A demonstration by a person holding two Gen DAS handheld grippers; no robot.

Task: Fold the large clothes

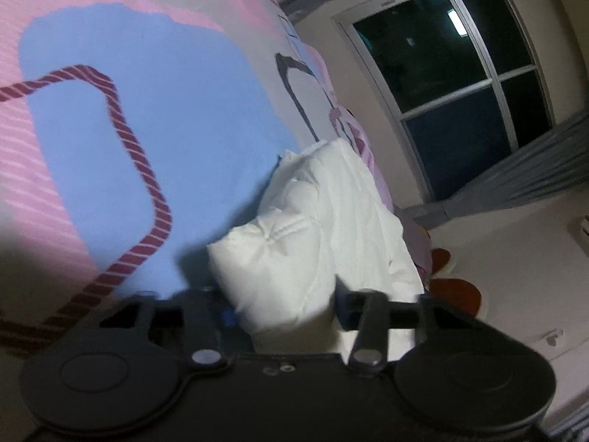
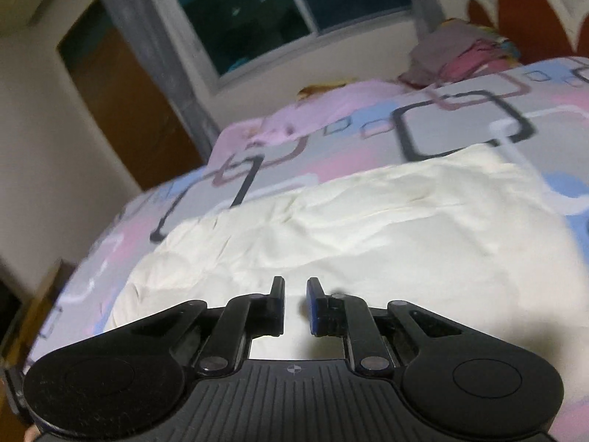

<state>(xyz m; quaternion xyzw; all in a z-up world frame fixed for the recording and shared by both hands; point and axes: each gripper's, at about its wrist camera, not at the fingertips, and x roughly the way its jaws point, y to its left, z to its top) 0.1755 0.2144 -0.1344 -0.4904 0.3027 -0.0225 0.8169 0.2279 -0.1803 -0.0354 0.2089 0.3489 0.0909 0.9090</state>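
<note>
A large white garment lies spread on a bed with a patterned pink, blue and grey sheet. In the left wrist view a bunched fold of the white garment sits between the jaws of my left gripper, which is closed on it; the fingertips are hidden by the cloth. My right gripper hovers just above the near part of the garment, its jaws a small gap apart and holding nothing.
A pile of folded clothes sits at the far end of the bed by a red and white headboard. A dark window with grey curtains and a brown door stand beyond the bed.
</note>
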